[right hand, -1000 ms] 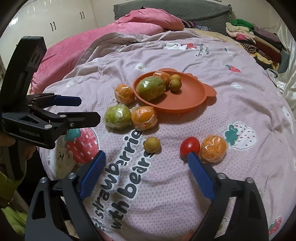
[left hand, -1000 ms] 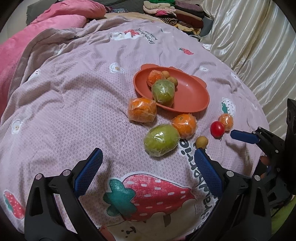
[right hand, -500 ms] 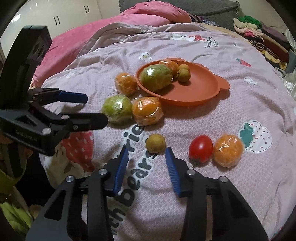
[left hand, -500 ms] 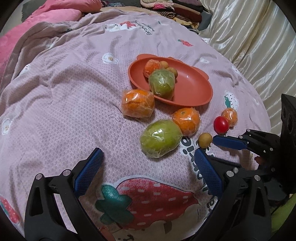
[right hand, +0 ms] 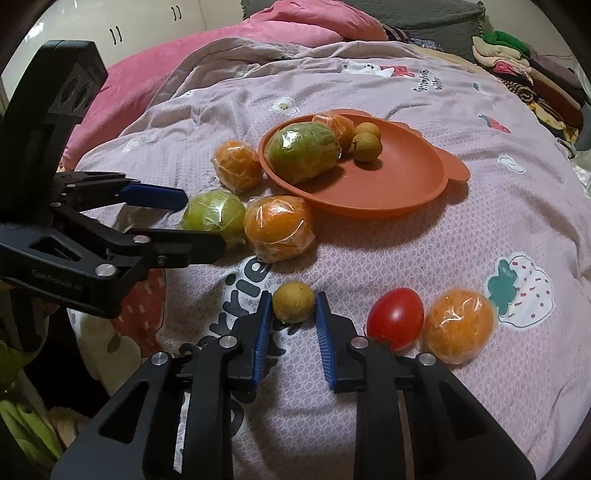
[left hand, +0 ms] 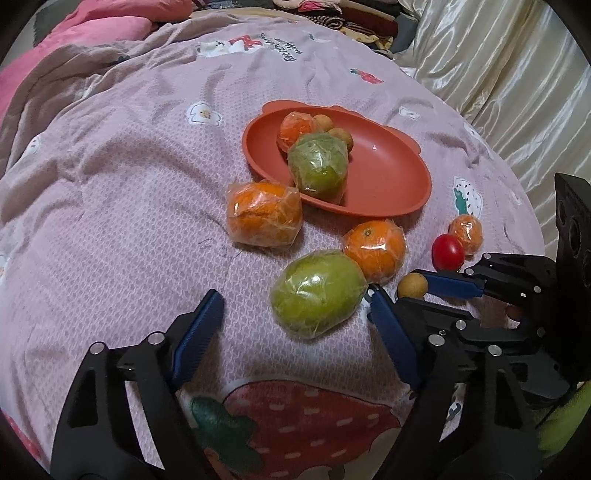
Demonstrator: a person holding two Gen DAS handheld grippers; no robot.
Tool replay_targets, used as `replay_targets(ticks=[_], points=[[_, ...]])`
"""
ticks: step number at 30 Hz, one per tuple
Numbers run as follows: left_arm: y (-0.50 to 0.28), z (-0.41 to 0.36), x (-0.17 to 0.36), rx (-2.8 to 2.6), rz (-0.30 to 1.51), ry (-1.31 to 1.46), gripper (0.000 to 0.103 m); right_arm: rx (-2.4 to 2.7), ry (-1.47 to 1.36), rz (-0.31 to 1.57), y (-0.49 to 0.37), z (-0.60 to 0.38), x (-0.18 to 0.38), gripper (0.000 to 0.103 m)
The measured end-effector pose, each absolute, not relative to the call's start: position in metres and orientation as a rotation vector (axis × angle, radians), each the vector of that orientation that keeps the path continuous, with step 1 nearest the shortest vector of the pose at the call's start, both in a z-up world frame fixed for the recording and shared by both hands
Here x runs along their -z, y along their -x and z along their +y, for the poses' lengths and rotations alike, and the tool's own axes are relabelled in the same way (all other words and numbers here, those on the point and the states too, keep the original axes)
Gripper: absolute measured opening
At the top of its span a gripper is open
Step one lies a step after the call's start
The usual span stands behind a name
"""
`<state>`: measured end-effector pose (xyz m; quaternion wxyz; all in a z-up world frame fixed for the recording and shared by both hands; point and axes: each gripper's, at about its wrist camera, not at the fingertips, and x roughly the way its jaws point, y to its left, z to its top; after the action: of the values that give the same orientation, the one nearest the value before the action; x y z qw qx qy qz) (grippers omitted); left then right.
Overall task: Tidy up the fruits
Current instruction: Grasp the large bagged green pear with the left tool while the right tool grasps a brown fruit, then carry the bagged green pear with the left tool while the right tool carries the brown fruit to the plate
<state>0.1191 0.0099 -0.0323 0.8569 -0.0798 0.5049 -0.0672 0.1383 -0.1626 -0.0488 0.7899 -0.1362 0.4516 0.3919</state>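
An orange plate [left hand: 388, 184] [right hand: 388, 184] on the bed holds a wrapped green fruit [left hand: 317, 166], a wrapped orange [left hand: 295, 127] and two small brown fruits [right hand: 365, 142]. On the blanket lie a wrapped green fruit [left hand: 317, 290] [right hand: 214, 216], wrapped oranges [left hand: 264, 214] [left hand: 375, 245] [right hand: 458, 326], a red tomato [right hand: 395, 317] and a small yellow-brown fruit [right hand: 293, 301] [left hand: 413, 285]. My right gripper [right hand: 293, 306] is shut on the small yellow-brown fruit, which rests on the blanket. My left gripper [left hand: 295, 306] is open, its fingers either side of the near green fruit.
The pink-grey printed blanket [left hand: 110, 184] covers a rounded bed. Folded clothes [right hand: 517, 62] are stacked at the far end. A cream satin curtain [left hand: 498, 74] hangs to the right. A pink pillow [right hand: 314, 22] lies at the back.
My right gripper moved forward and closed its fingers from wide open onto the small yellow-brown fruit. My left gripper moved forward toward the near green fruit, staying open.
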Motion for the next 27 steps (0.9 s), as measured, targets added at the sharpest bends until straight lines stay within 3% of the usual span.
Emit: replay_targets(ticks=[5,15,27], points=[[-0.124,0.006,0.035,0.145,1.064,0.145,0.071,-0.853,0.285,0.976,-0.140,-0.164,0.048,0.023],[-0.128,-0.009,0.035,0.159,1.057,0.083,0.043,-0.864,0.251,0.986,-0.143,-0.168,0.048,0.023],[-0.125,-0.004,0.028,0.191,1.050,0.130,0.040,-0.861,0.229,0.970,-0.143,-0.174,0.038,0.023]])
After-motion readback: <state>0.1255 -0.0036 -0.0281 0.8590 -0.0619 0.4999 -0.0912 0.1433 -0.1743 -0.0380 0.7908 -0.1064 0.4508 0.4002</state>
